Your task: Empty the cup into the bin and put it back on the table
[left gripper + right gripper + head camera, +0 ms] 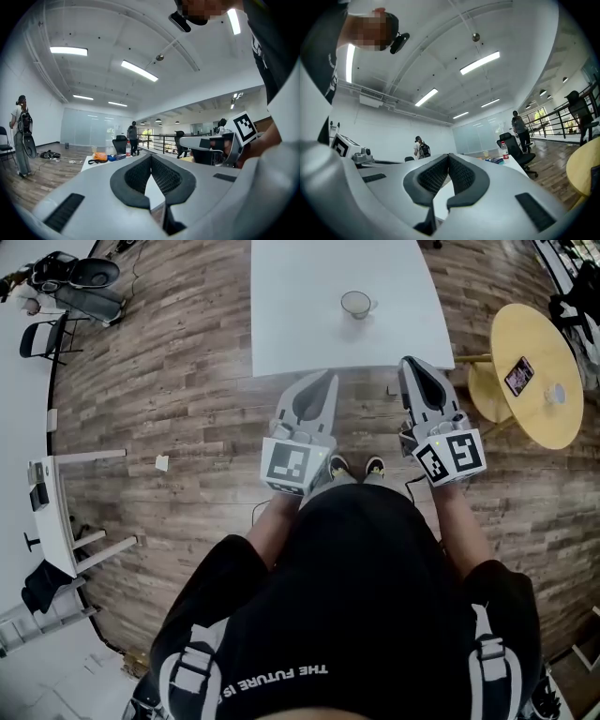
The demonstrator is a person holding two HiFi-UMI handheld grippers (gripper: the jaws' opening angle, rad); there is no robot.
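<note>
A small clear cup (356,304) with a handle stands upright on the white table (300,324), towards its right side. My left gripper (329,378) hangs just short of the table's near edge, shut and empty. My right gripper (409,363) reaches the near right corner of the table, also shut with nothing in it. The cup lies ahead of both, between their lines. In the left gripper view the dark pads (140,176) meet at the tip, and in the right gripper view the pads (461,176) meet the same way. No bin shows in any view.
A round yellow side table (534,371) with a phone (518,376) on it stands to the right. A folding chair (42,338) and dark gear sit at the far left. White furniture (56,512) lines the left edge. People stand far off in the room (21,136).
</note>
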